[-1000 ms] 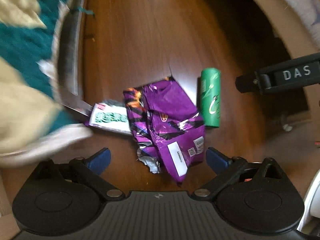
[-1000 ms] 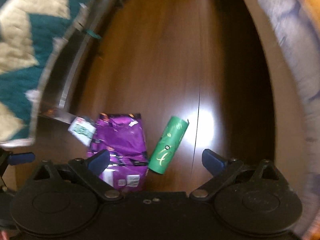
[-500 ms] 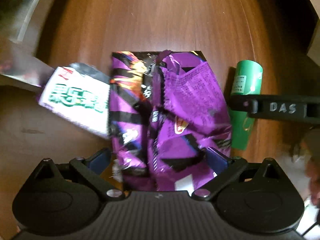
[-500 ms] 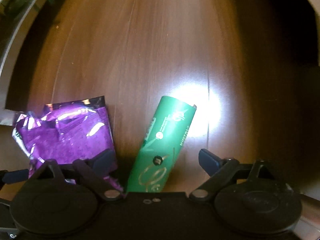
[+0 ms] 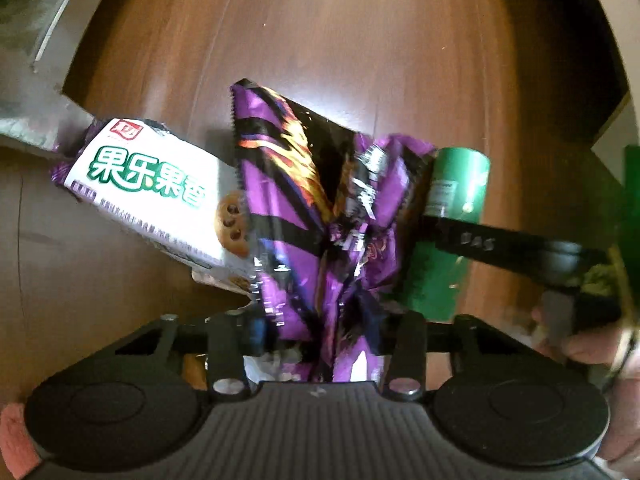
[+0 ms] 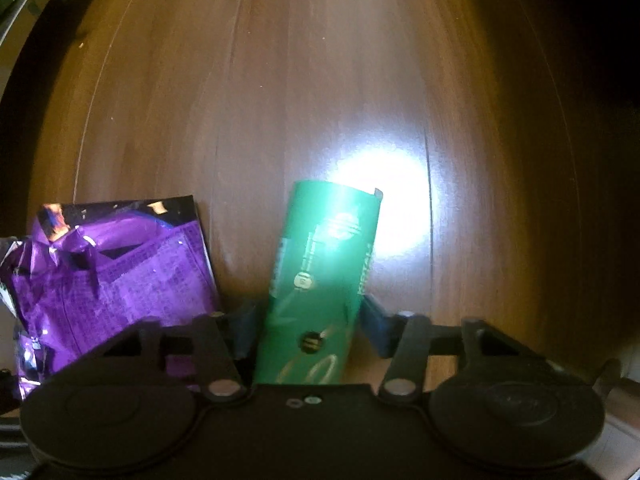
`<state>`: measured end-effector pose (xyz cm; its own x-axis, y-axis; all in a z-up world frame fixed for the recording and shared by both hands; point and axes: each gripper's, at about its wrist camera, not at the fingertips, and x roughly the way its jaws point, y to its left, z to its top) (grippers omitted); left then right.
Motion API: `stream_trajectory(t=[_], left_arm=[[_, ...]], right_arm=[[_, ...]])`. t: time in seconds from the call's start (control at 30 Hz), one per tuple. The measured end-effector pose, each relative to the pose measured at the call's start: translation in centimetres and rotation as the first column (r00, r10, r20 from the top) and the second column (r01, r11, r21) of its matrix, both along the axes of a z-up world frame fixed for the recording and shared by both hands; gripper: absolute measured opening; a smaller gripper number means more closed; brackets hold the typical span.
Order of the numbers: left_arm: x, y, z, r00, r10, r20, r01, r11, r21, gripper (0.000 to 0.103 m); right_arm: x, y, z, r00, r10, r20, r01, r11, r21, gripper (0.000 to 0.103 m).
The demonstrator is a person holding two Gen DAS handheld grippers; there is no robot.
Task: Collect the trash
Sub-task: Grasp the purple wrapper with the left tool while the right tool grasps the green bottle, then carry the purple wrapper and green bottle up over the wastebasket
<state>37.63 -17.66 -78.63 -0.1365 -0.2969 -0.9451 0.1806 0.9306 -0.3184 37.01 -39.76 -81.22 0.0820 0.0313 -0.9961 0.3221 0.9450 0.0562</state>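
Purple snack wrapper sits between the blue pads of the left hand-held gripper, crumpled and bunched upward there. The jaws are closing on it and the foil is already pinched into a ridge, so the pads look clamped on the wrapper. Likely gripped at the crumpled middle because flat foil gives no edge to catch. It is glossy purple with black stripes and an orange flame print, with fine print on its back as seen from the right wrist.

Green tube lies on the wooden floor just right of the wrapper, long axis running near to far. The right hand-held gripper straddles its near half from above. Those jaws are closing too; the left pad looks to be on the tube, the right pad shows a small gap, so not clamped yet. Tube is shiny green with pale logos and a loose label flap at the far end.

White biscuit packet with green characters lies left of the wrapper, its edge tucked beneath it, untouched.
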Motion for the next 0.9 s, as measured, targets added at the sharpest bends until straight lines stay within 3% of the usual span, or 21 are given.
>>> stream_trajectory(t=[0.17, 0.4, 0.6, 0.9], left_arm=[[-0.3, -0.9, 2.5, 0.998, -0.034, 0.043, 0.033, 0.999, 0.018, 0.02], [-1.3, -4.0, 6.6, 0.988, -0.11, 0.107, 0.105, 0.993, 0.05, 0.015], [-2.0, -5.0, 12.1, 0.978, -0.157, 0.135, 0.149, 0.986, 0.07, 0.013], [-3.4, -2.4, 26.0, 0.97, -0.17, 0.173, 0.161, 0.985, 0.064, 0.013]], right_arm=[[-1.0, 0.1, 1.1, 0.999, 0.035, 0.008, -0.034, 0.999, -0.012, 0.05], [-3.8, 0.2, 5.7, 0.997, 0.073, 0.021, -0.073, 0.997, -0.013, 0.048], [-6.7, 0.2, 13.5, 0.997, 0.054, 0.051, -0.054, 0.999, -0.006, 0.048], [-10.8, 0.2, 28.9, 0.99, 0.076, 0.117, -0.076, 0.997, -0.008, 0.048]])
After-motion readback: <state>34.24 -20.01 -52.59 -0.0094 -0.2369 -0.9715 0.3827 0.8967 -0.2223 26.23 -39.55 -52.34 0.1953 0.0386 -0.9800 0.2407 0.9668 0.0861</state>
